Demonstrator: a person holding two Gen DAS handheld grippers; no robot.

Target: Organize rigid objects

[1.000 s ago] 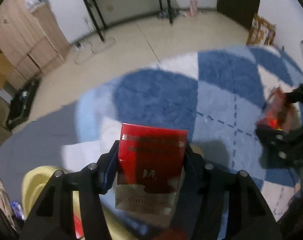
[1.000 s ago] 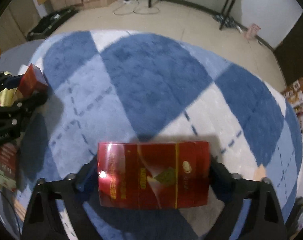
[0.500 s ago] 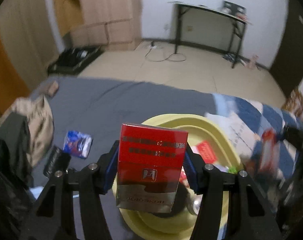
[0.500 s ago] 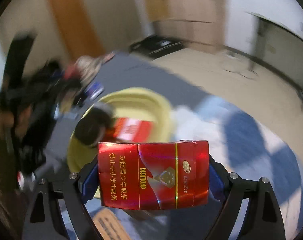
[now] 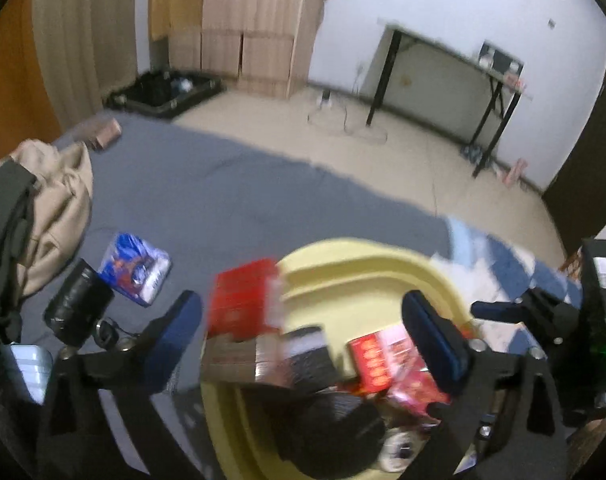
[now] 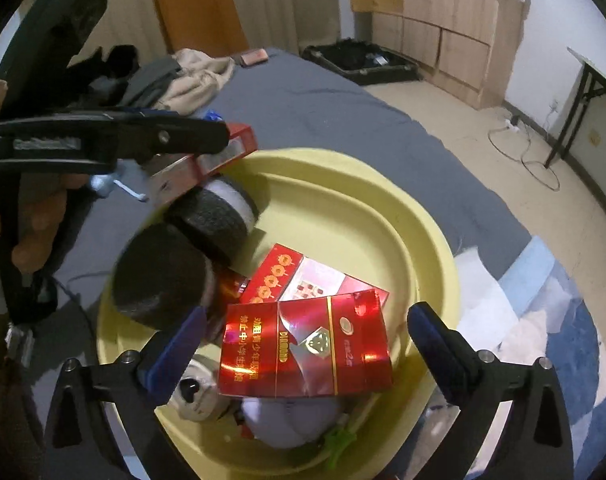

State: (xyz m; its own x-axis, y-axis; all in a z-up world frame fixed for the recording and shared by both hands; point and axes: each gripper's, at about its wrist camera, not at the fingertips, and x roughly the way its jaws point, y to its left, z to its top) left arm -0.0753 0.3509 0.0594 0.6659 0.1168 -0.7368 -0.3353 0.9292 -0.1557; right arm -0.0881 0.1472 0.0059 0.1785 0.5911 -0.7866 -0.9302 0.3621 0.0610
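Gaping, both grippers (image 5: 303,340) (image 6: 307,344) above yellow basin (image 6: 383,200) w/ red packs (image 6: 305,350).

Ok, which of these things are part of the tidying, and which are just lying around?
Job: Diamond cigarette pack, red-and-gold cigarette pack, yellow basin.
Lying about: beige garment, blue packet, black cylinder, black case.

The red cigarette pack (image 6: 303,350) over the yellow basin (image 6: 431,248) read "DIAMOND" in gold beside a diamond emblem, with a column of Chinese characters along its left side. Print on the other packs was too blurred to read.
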